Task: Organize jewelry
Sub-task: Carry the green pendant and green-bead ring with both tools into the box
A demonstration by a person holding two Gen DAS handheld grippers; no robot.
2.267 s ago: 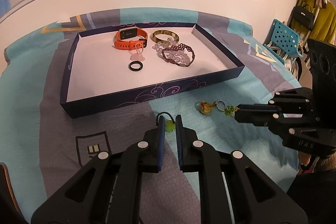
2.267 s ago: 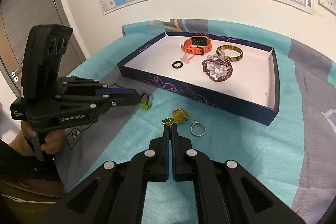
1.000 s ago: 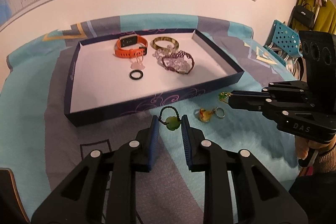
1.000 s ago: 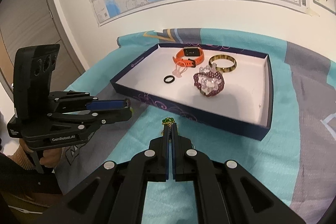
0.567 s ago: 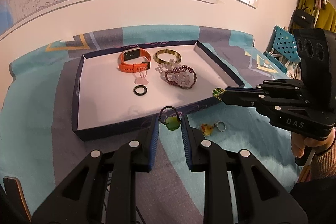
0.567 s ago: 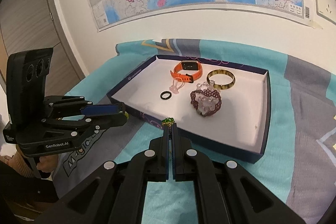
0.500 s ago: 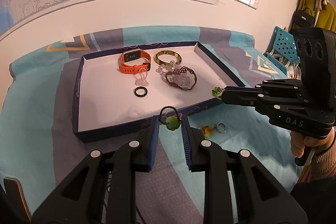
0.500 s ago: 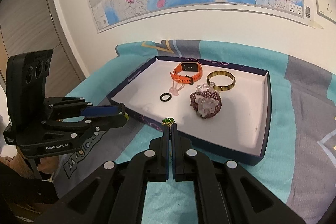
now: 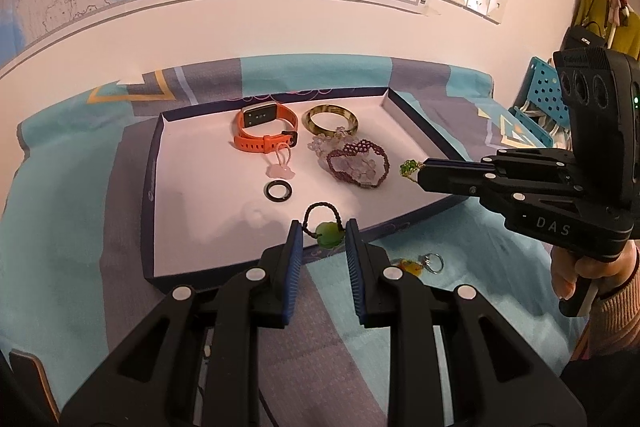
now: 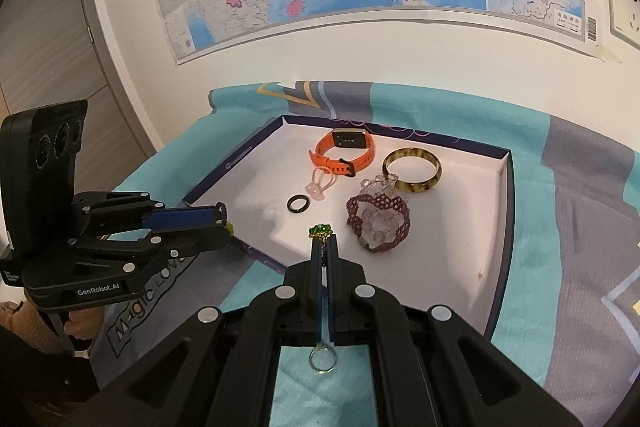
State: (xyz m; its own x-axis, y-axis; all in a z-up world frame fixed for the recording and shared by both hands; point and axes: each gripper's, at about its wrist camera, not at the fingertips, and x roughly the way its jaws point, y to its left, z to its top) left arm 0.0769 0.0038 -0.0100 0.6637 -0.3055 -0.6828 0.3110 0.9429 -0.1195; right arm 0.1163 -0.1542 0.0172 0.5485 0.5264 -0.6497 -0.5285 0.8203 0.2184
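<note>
Left gripper [image 9: 320, 241]: a green charm [image 9: 329, 234] with a dark bead loop is held between the blue pads, which are only a little apart and press on it from both sides. The charm is carried above the near wall of the tray [image 9: 149, 163], not yet over the white floor.

Right gripper [image 10: 323, 243]: the jaws are fully closed on a thin gold chain, and a small green bead piece [image 10: 320, 230] sticks out at the tips. It is held above the near part of the tray floor, close to the purple bead bracelet [image 10: 378, 223].

Tray contents: an orange watch [image 9: 266, 131], a brown bangle [image 9: 331, 118], the purple bracelet with clear beads, a pink charm [image 9: 279, 169] and a black ring [image 9: 279, 191] are already laid inside.

Left outside: a yellow-orange keychain [image 9: 412, 265] with a metal ring lies on the blue cloth [image 9: 80, 227], just before the tray wall.

Step in hand: two pieces are being carried to the tray at the same moment, one in each gripper.

Next move: each piece should be brought over a free white part of the floor, lowered, and then released by opening the jaws. The right piece must be kept apart from the bracelet, so that the chain is not tangled. After that, the keychain is to be fetched.
</note>
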